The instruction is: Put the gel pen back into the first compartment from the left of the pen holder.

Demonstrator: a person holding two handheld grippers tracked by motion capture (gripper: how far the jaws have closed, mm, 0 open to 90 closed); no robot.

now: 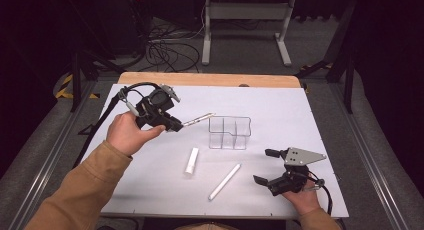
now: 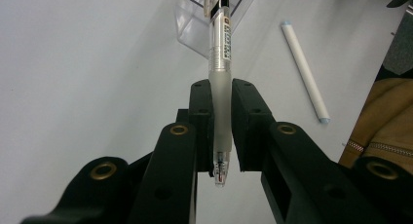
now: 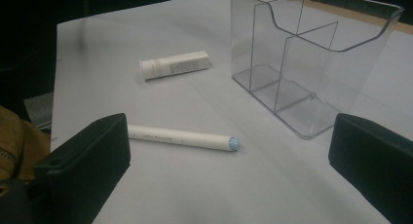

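A person's left tool [image 1: 176,125], raised at the centre left of the high view, grips a clear-barrelled pen [image 1: 198,119] between its black jaws, the pen slanting up and to the right toward a clear plastic organizer [image 1: 229,133] standing mid-frame on the white counter [image 1: 280,110]. In the left gripper view the jaws are clamped on the pen's frosted grip section [image 2: 221,117], its tip pointing to the bottom of the frame and its far end reaching over the organizer's edge [image 2: 195,29] at the top.

At the lower right of the high view, the right tool [image 1: 264,166] rests low over the counter with its jaws spread wide and nothing between them. In the right gripper view the two pads [image 3: 87,156] stand at the frame's lower corners, well apart.

A long white marker [image 1: 224,181] lies on the counter at lower centre of the high view, just left of the right tool; in the right gripper view it lies between the jaws [image 3: 180,137], its pale blue end pointing right. A short white tube [image 1: 191,160] lies to the left of it, below and left of the organizer. The organizer's compartments [image 3: 292,83] look bare in the right gripper view.
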